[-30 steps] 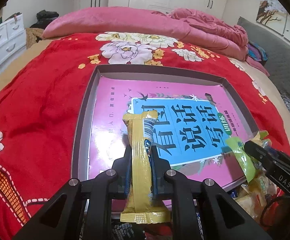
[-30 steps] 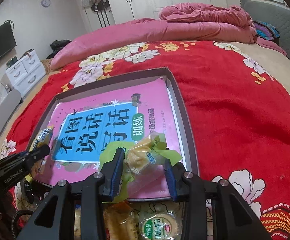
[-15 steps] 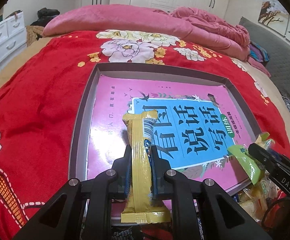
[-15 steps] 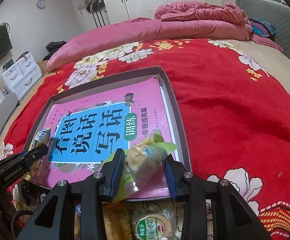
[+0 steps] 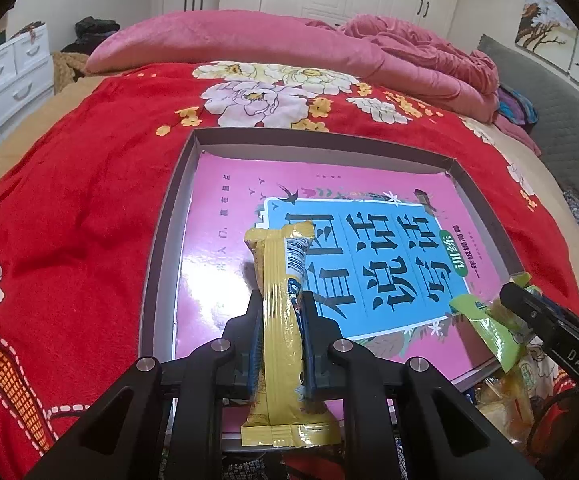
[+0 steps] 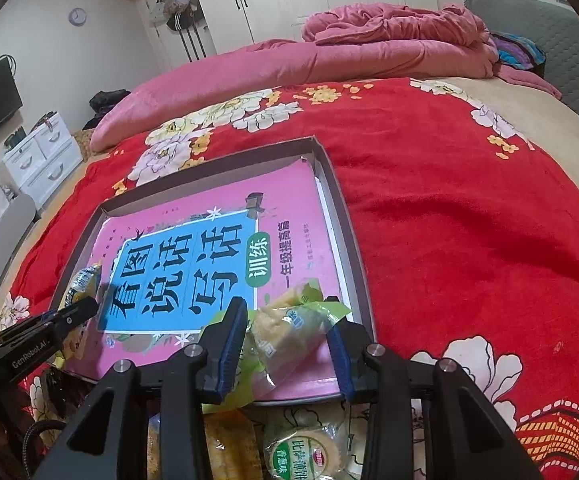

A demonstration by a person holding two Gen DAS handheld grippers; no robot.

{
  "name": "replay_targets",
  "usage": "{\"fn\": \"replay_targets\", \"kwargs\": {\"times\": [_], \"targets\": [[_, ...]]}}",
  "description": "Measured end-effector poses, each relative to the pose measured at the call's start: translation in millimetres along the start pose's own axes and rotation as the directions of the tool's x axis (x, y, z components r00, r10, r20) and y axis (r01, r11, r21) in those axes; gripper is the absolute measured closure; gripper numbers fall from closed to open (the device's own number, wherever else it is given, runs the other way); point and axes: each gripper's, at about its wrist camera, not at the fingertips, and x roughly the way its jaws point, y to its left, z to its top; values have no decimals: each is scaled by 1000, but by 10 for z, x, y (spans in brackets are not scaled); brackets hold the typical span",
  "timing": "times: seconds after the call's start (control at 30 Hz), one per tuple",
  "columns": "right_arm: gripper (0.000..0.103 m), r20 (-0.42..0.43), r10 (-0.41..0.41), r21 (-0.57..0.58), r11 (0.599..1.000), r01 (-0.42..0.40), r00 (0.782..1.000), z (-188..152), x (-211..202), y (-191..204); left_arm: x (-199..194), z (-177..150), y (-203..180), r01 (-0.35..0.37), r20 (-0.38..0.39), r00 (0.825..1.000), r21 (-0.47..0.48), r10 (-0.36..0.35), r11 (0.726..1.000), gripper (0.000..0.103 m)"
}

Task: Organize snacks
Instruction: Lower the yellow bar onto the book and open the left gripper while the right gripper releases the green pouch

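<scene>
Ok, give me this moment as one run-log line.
left gripper: shut on yellow bar | right gripper: shut on green pack | both over tray holding pink book | nothing placed yet

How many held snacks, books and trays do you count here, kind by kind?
Held snack packets: 2, the yellow bar and the green packet
Books in the tray: 1, the pink book
Trays: 1, the grey tray
Total: 4
</scene>
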Motion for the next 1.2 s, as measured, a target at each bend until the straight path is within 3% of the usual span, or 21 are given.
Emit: {"fn": "replay_targets", "kwargs": {"times": [0.2, 0.33, 0.57, 1.2], "targets": [[60, 13, 12, 6, 1000, -12, 1000, 14, -24, -4, -37, 6, -20, 4, 11, 1000, 8, -4, 1000, 80], [56, 28, 18, -1, 1000, -18, 999, 25, -56, 7, -79, 2, -19, 9, 21, 1000, 5, -9, 1000, 62], [51, 56, -2, -17, 1000, 3, 998, 39, -128, 44, -180, 10, -3, 24, 49, 999, -8, -24, 1000, 49], [40, 146, 1, -113, 993, 16, 989, 55, -342, 181, -449, -15, -5, 29, 117, 993, -11, -28, 1000, 31]]}}
